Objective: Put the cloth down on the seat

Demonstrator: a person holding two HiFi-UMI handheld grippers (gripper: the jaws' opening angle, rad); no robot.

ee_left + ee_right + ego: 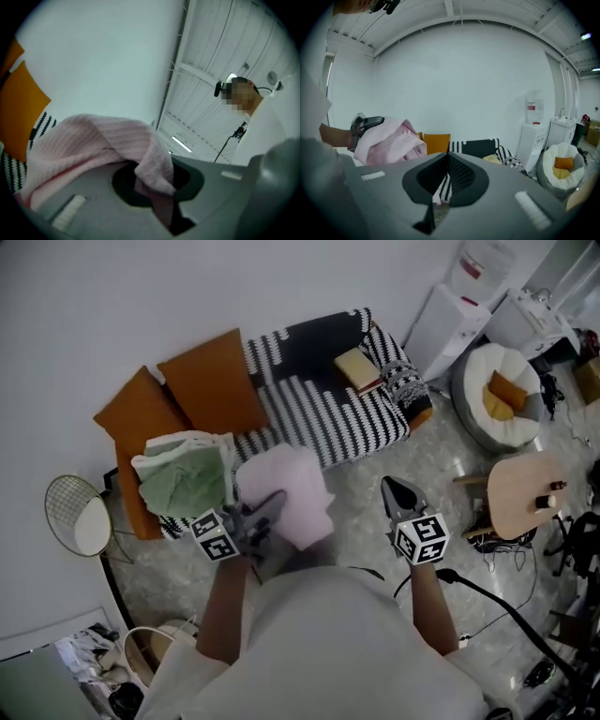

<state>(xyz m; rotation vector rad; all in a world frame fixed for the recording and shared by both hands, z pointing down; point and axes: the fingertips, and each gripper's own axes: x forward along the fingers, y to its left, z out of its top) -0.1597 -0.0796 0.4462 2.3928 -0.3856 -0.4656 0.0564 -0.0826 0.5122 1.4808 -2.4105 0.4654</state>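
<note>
A pink cloth (291, 493) hangs bunched in the air in front of the sofa, and my left gripper (270, 505) is shut on it. In the left gripper view the pink cloth (93, 140) drapes over the left gripper (161, 190) and a fold runs down between its jaws. The sofa seat (328, 418) has a black-and-white striped cover and lies just beyond the cloth. My right gripper (396, 489) is held to the right of the cloth, apart from it. In the right gripper view the right gripper (447, 159) has its jaws together with nothing in them.
Orange cushions (211, 381) and a stack of green towels (187, 479) fill the sofa's left end. A yellowish book (356, 368) lies at its right end. A beanbag chair (497, 395), a round wooden table (525, 493) and floor cables stand right; a wire stool (80, 517) left.
</note>
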